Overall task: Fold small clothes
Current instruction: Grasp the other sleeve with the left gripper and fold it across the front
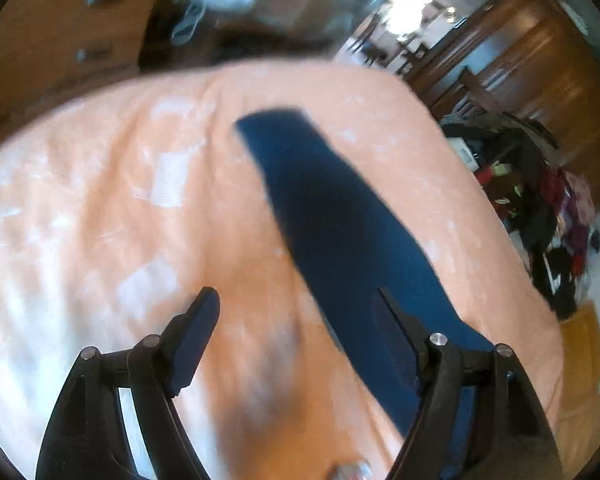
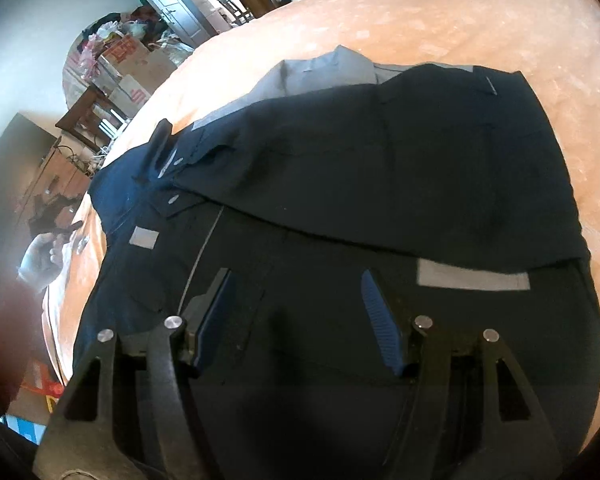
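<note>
A dark navy jacket (image 2: 380,168) with a grey collar (image 2: 324,68) and grey patches lies on the orange bedspread (image 2: 460,20). Its upper part is folded over the lower part. My right gripper (image 2: 296,296) hovers just above the lower part, open, with nothing between its fingers. In the blurred left wrist view, a long blue strip of the garment (image 1: 332,216) runs from the centre toward the lower right. My left gripper (image 1: 300,312) is open over the bedspread (image 1: 100,200). Its right finger (image 1: 400,320) overlaps the blue cloth, and whether it touches is unclear.
A pile of mixed clothes (image 1: 548,216) lies past the bed's right edge, with wooden furniture (image 1: 540,72) behind it. Cardboard boxes (image 2: 132,64) and a small wooden table (image 2: 88,116) stand beyond the bed. A person's hand (image 2: 40,256) shows at the left edge.
</note>
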A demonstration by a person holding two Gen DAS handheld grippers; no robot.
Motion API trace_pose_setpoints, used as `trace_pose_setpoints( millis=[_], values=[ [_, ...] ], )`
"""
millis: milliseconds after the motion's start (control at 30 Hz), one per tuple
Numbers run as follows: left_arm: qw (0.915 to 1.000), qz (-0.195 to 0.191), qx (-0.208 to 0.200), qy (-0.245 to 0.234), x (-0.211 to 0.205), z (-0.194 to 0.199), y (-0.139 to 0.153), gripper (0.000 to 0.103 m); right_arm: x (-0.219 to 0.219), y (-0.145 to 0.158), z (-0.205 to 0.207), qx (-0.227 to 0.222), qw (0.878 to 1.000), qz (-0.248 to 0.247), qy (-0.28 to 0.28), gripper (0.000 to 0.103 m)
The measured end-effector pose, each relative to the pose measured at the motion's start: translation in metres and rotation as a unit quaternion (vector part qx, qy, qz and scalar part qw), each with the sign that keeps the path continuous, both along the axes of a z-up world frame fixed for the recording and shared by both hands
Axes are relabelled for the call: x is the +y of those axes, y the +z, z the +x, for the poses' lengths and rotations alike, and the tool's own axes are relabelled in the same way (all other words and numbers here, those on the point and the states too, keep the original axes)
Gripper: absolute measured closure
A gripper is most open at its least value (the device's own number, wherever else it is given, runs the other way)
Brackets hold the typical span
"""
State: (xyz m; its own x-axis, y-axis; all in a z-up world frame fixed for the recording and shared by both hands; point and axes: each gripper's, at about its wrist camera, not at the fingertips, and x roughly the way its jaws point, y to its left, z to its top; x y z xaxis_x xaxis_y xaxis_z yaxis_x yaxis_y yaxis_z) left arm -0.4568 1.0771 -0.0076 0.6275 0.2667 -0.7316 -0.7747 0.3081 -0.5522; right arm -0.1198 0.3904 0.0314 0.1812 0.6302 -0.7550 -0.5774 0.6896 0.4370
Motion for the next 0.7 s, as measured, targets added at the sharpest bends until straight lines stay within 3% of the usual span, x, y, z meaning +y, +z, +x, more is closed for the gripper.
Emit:
trace_pose_setpoints(
  millis=[67, 200, 267, 333, 367, 433, 533, 567, 633, 667, 700],
  values=[
    [1.0000, 0.001, 0.008, -0.004, 0.009, 0.013, -0.012, 0.023, 0.003, -0.001, -0.001, -0.003, 1.000, -0.006, 0.001, 0.039],
    [0.9986, 0.046, 0.027, -0.007, 0.027, 0.045, -0.013, 0.009, 0.004, -0.003, -0.003, -0.001, 1.000, -0.011, -0.007, 0.039],
    [0.9968, 0.064, 0.047, -0.004, 0.034, 0.059, -0.013, 0.011, 0.001, -0.005, -0.004, 0.003, 1.000, -0.008, -0.016, 0.038],
    [0.9945, 0.081, 0.066, -0.016, 0.035, 0.075, -0.010, 0.054, -0.002, -0.004, -0.005, 0.005, 1.000, 0.001, -0.030, 0.039],
    [0.9953, 0.076, 0.053, -0.028, 0.035, 0.084, -0.006, 0.102, -0.004, -0.003, -0.005, 0.004, 0.999, 0.004, -0.034, 0.039],
    [0.9931, 0.098, 0.008, -0.065, 0.010, 0.106, 0.023, 0.101, -0.007, 0.002, -0.004, 0.001, 0.999, 0.013, -0.039, 0.042],
    [0.9726, 0.142, -0.078, -0.167, -0.067, 0.146, 0.078, 0.101, -0.012, 0.007, 0.000, 0.002, 0.999, 0.028, -0.046, 0.042],
    [0.9612, 0.147, -0.114, -0.204, -0.100, 0.161, 0.095, 0.101, -0.014, 0.010, 0.003, 0.004, 0.998, 0.036, -0.051, 0.042],
    [0.9290, 0.159, -0.173, -0.286, -0.177, 0.191, 0.122, 0.100, -0.020, 0.014, 0.007, 0.010, 0.997, 0.055, -0.062, 0.042],
    [0.9151, 0.156, -0.194, -0.317, -0.211, 0.203, 0.128, 0.090, -0.024, 0.017, 0.009, 0.015, 0.995, 0.070, -0.066, 0.042],
    [0.8991, 0.145, -0.215, -0.353, -0.247, 0.216, 0.129, 0.066, -0.027, 0.018, 0.011, 0.020, 0.994, 0.081, -0.068, 0.042]
  ],
)
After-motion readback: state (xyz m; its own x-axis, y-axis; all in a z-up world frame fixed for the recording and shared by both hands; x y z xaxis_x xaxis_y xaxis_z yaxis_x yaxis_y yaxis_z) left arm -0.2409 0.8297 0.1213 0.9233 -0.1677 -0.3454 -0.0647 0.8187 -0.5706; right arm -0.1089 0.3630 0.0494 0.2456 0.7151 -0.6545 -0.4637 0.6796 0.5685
